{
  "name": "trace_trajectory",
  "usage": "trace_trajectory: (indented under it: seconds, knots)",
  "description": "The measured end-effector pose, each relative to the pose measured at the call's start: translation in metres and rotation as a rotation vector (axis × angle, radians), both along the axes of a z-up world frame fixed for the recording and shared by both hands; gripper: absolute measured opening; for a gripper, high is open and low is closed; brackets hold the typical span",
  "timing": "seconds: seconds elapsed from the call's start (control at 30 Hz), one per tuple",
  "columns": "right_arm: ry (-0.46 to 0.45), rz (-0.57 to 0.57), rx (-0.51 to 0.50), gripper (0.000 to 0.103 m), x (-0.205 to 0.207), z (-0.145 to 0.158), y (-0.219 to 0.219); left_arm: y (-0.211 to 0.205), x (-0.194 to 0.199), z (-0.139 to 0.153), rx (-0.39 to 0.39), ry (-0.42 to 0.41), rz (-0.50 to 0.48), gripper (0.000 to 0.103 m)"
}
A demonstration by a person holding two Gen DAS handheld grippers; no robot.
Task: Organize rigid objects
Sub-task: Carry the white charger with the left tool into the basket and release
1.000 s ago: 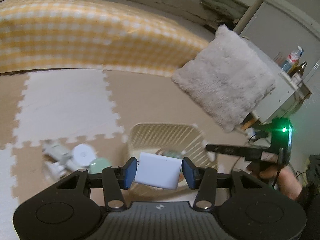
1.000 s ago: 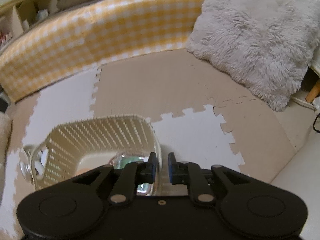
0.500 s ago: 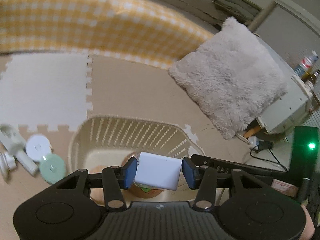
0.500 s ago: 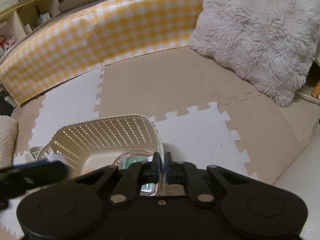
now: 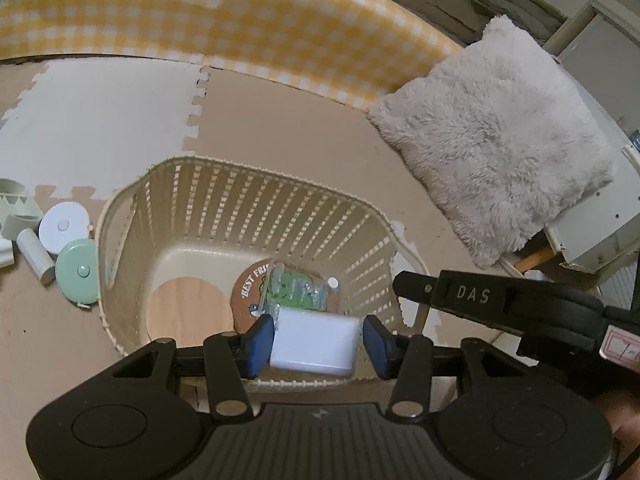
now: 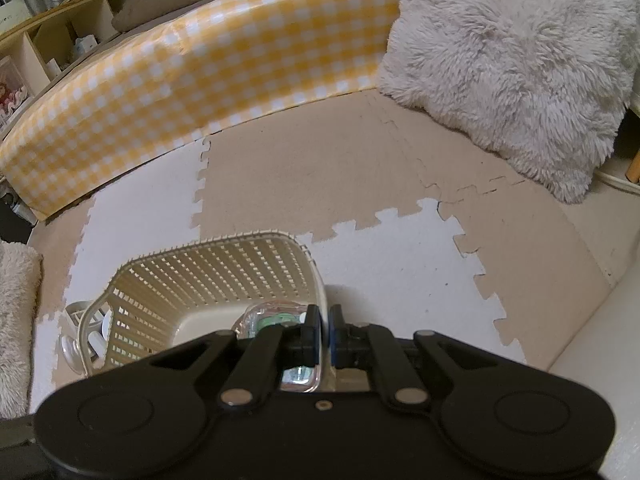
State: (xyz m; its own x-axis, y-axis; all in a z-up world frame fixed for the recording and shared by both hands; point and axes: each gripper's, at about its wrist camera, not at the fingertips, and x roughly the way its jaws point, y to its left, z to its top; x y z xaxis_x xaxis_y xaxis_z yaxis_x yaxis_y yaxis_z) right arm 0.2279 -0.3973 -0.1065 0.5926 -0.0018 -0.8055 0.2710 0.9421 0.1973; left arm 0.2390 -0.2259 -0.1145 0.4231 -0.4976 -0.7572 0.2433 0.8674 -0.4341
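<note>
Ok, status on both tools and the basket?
Left tool shut on white box, over basket. Right tool clamped on basket rim. Nothing blocking the drop.

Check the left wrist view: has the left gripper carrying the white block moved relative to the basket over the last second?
Yes. The left gripper, shut on the white block, has moved over the basket: the block now sits above the basket's floor instead of its near rim.

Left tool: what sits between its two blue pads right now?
A white rectangular block sits between the left tool's pads, held over the cream basket, as the left wrist view shows.
</note>
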Motion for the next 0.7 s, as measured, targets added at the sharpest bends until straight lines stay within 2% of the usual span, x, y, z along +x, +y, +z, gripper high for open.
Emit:
trace_trajectory:
  seconds: [0.37,0.7]
  knots:
    - [0.001,0.000,0.000,0.005,0.0001,-0.0005,0.0000,-0.0053,-0.0022,0.0000,0.026,0.001,0.014,0.052]
    - [0.000,0.000,0.002,0.005,-0.0003,-0.0003,-0.0007,-0.0016,-0.0048,0.0082,0.023,0.012,-0.011,0.073]
